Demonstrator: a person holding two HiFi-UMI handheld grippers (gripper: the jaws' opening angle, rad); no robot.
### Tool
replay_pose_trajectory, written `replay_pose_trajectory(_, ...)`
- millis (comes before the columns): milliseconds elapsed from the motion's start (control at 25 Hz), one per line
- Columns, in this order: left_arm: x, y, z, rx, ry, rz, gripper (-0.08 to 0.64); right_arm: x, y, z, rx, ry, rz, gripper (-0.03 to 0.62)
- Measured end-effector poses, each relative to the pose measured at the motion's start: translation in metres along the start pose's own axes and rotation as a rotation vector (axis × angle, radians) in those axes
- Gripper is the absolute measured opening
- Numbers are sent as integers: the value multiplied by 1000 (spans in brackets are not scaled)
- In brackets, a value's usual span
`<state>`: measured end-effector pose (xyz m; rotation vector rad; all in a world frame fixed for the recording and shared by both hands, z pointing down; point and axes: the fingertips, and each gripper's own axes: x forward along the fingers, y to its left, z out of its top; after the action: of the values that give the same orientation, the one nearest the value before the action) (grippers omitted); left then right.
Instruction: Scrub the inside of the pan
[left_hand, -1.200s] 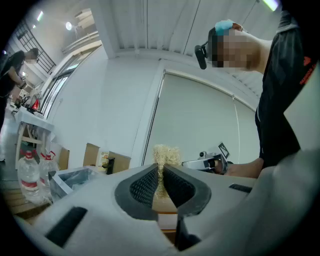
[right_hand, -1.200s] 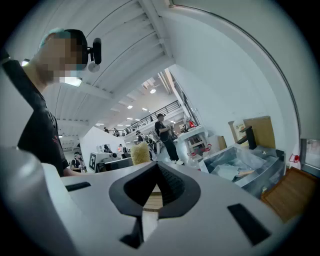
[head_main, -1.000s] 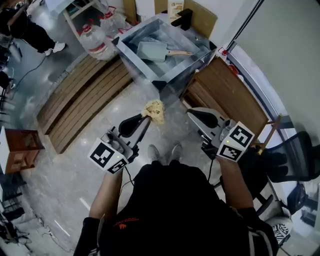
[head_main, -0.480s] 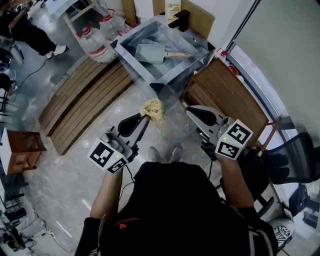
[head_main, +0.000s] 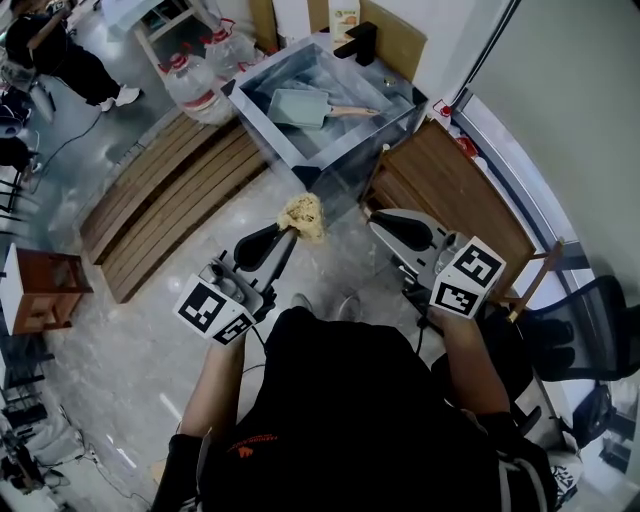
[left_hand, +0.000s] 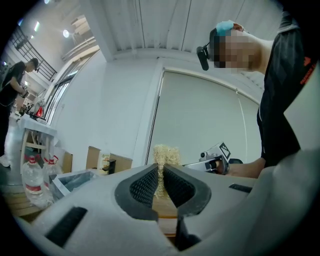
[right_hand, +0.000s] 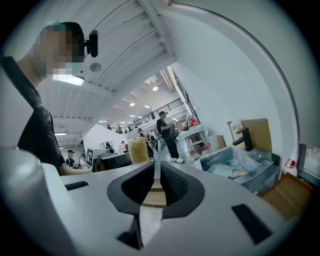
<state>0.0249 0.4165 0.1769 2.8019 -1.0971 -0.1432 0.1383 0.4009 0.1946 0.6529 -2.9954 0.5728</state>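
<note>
Scrubbing has not begun, judging by the head view: the left gripper (head_main: 289, 235) carries a pale yellow fibrous scrubber (head_main: 303, 216) that bulges out past its fingertips. The right gripper (head_main: 380, 222) is alongside, and both are aimed at the steel-walled sink (head_main: 262, 116) well ahead of the fingers. The pale grey-green square pan with a wooden handle (head_main: 303, 103) lies inside that sink, far beyond either set of tips, its handle toward the right gripper's side. In the left gripper view the fingers are pinched tight on the scrubber's waist — the tuft stands just above and beyond the pads, with nothing else between them. In the right gripper view the jaws have just been opening and stand a narrow slit apart with nothing between them; the sink and pan sit ahead and to the right of the tips. To do this approach well, I would bring both grippers up to the sink and widen the right jaws for the handle — steadying the pan first. The tuft could then go down flat onto the pan's floor, with the left pinch kept firm so the scrubber does not slip out under rubbing.
</note>
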Motion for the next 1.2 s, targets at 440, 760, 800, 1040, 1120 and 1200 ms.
replay_pose_trajectory(440, 11, 5, 2, 0, -17, 31, 41, -9, -17, 3, 9, 3, 7, 41)
replay_pose_trajectory(760, 32, 28, -1, -11, -23, 0, 41, -3, -43, 5, 18, 18, -30, 41)
replay_pose_trajectory(800, 36, 32, -2, -10, -23, -6, 41, 0, -48, 4, 21, 19, -36, 41)
replay_pose_trajectory(1040, 52, 78, -6, -20, -10, -30, 41, 39, -82, 4, 45, 42, -65, 41)
replay_pose_trajectory(1120, 56, 102, -7, -32, -2, -32, 41, 59, -93, 6, 54, 49, -69, 41)
replay_pose_trajectory(1200, 60, 128, -7, -43, 4, -33, 41, 82, -106, 8, 60, 62, -72, 41)
